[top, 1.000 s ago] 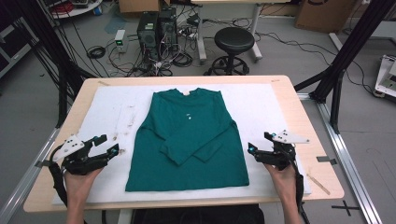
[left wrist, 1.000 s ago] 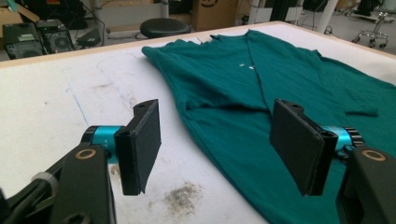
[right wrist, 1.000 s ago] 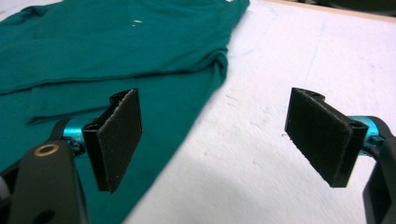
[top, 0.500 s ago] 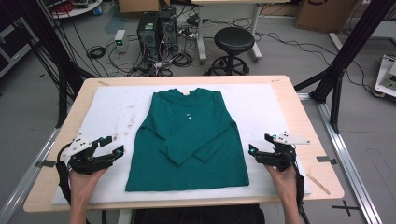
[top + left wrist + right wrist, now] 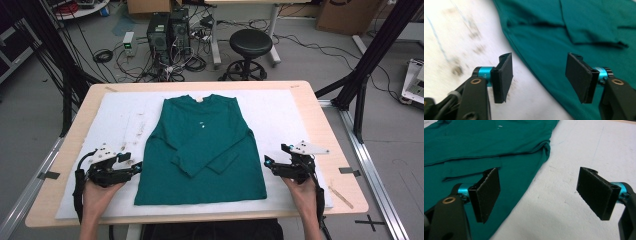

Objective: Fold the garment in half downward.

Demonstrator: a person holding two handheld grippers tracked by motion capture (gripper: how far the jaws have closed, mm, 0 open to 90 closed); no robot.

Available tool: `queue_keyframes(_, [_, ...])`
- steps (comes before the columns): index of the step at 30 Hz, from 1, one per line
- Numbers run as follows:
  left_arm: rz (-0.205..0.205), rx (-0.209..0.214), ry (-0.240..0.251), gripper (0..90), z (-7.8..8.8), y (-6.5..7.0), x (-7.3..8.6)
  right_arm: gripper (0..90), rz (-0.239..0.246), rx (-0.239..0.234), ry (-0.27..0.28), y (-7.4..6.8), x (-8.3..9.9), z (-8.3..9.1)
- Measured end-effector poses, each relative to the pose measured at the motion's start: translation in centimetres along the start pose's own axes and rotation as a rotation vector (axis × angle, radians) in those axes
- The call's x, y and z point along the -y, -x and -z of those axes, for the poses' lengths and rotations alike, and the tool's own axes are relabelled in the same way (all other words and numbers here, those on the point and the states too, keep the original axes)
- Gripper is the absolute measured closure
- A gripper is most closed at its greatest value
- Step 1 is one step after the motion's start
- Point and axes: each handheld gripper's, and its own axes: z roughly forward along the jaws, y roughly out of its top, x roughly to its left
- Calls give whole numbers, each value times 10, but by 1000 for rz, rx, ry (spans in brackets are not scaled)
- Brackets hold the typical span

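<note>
Overhead, the green shirt [image 5: 202, 147] lay flat on the white mat [image 5: 300, 120], collar at twelve o'clock, both sleeves folded across its front. The left gripper [image 5: 136, 167] sat at the shirt's eight o'clock edge and the right gripper [image 5: 268, 162] at its four o'clock edge, neither touching cloth.

Along the left gripper [image 5: 539, 75], the jaws had just been closing a little yet stood apart, straddling the shirt's [image 5: 579, 30] side seam without pinching it (the mat beneath was stained).

Along the right gripper [image 5: 539, 192], the jaws gaped wide over the shirt's [image 5: 486, 142] other edge. Judging by this, a clean fold would need both pads lowered to catch the seam's full thickness before lifting evenly.
</note>
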Motion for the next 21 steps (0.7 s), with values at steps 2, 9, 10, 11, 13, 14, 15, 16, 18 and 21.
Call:
queue_keyframes(2, [6, -1, -32, 403, -5, 2, 0, 196, -4, 1, -3, 0, 0, 0])
queue_keyframes(9, [28, -8, -93, 441, -15, 5, 2, 202, -1, 4, -52, -4, 0, -7])
queue_keyframes(10, [32, -11, -101, 445, -16, 5, 3, 227, 4, 6, -75, -5, 0, -9])
queue_keyframes(11, [34, -12, -108, 451, -17, 6, 3, 261, 17, 2, -100, -7, 0, -11])
queue_keyframes(13, [31, -19, -118, 463, -20, 7, 3, 267, 38, 4, -147, -12, 0, -17])
queue_keyframes(14, [27, -20, -121, 467, -21, 8, 3, 268, 51, 11, -166, -14, 0, -19])
queue_keyframes(15, [20, -20, -126, 475, -22, 9, 3, 268, 58, 19, -178, -15, 0, -21])
queue_keyframes(16, [21, -22, -123, 479, -23, 11, 3, 268, 60, 21, -183, -16, 0, -22])
queue_keyframes(18, [9, -26, -134, 493, -26, 13, 3, 268, 52, 16, -188, -17, -1, -23])
queue_keyframes(21, [0, -41, -136, 504, -27, 15, 2, 271, 47, 18, -195, -18, -1, -22])
